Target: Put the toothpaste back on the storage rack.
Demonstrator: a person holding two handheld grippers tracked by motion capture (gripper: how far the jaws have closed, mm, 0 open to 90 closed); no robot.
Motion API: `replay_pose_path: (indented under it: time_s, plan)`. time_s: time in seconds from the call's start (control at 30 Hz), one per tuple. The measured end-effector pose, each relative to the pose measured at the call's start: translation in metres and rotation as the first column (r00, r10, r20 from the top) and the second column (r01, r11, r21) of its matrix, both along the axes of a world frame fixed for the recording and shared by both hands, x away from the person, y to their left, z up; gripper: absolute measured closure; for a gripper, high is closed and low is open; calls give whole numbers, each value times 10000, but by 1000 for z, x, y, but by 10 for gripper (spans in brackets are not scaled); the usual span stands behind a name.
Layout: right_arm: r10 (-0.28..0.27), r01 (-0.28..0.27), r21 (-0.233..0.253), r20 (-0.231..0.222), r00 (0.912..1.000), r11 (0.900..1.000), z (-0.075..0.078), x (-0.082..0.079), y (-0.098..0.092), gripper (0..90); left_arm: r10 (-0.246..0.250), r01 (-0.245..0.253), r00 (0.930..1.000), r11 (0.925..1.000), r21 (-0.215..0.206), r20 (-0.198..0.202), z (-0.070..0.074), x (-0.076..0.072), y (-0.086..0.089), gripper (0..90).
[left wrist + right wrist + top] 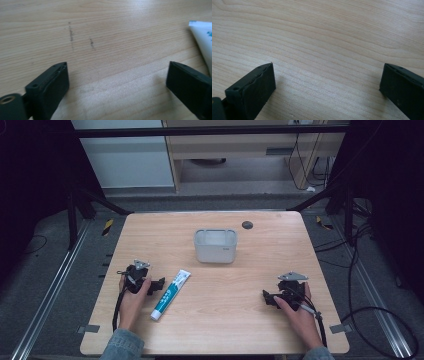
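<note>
A white and teal tube [170, 294] lies flat on the wooden table [225, 330], slanting from front left to back right. My left gripper [159, 284] rests on the table just left of the tube, open, with nothing between its jaws; the tube's flat end [203, 37] shows at the right edge of the left gripper view. A white open bin [215, 245] stands at the table's middle back. My right gripper [266, 298] sits low at the front right, open over bare wood [324, 50], well apart from the tube and bin.
A small dark round disc [247, 225] sits in the tabletop behind the bin. Faint dark marks [72, 37] stain the wood ahead of the left gripper. Black frame legs and cables stand on the floor around the table.
</note>
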State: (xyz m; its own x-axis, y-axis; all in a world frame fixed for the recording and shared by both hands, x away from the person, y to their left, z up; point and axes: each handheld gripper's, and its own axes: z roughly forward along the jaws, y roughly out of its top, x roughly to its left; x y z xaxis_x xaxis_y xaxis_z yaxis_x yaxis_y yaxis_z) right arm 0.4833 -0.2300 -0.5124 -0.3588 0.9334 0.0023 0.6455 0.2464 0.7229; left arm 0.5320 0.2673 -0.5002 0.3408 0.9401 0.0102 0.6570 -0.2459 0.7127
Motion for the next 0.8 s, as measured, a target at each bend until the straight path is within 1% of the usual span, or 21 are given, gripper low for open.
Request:
replay_pose_path:
  time_s: [0.03,0.07,0.13,0.17,0.23,0.3,0.4,0.47,0.53,0.63,0.67,0.7,0.77,0.8]
  plan:
    - [2,-2,3,-5,10000,10000,0,0,0,4,10,-7,9998,9999,-132,188,6,-3,1,49]
    - [-7,7,20,-7,10000,10000,0,0,0,4,-18,21,9997,9999,-128,247,10,-5,1,36]
    - [-4,4,18,-8,10000,10000,0,0,0,4,-9,8,9993,10000,8,376,21,-11,1,38]
    - [-10,10,18,-13,10000,10000,0,0,0,4,-108,104,9992,9999,107,382,27,-15,1,36]
    - [-9,9,17,-10,10000,10000,0,0,0,4,-199,190,9992,9994,288,337,33,-21,1,30]
    - [-6,6,21,-9,10000,10000,0,0,0,4,-313,304,9991,9990,331,273,38,-27,1,30]
    - [-4,4,1,-5,10000,10000,0,0,0,4,-518,517,9987,9977,434,0,44,-35,-1,31]
    - [-3,3,6,-11,10000,10000,0,0,0,4,-658,665,9977,9961,580,-151,47,-38,-4,32]
    - [7,-7,20,-10,10000,10000,0,0,0,4,-825,833,9965,9941,697,-146,52,-42,-7,37]
    - [8,-8,24,-11,10000,10000,0,0,0,4,-1099,1110,9938,9906,798,-189,58,-49,-14,37]
    - [10,-10,-38,31,10000,10000,0,0,0,4,-1181,1193,9928,9898,782,-194,59,-50,-16,38]
    - [11,-11,23,-11,10000,10000,0,0,0,4,-1344,1360,9906,9880,732,-260,61,-51,-19,38]
    - [16,-15,-41,27,10000,10000,0,0,0,4,-1523,1544,9878,9851,756,-323,64,-54,-25,41]
    - [10,-10,12,-1,10000,10000,0,0,0,4,-1568,1588,9872,9841,797,-306,65,-55,-28,53]
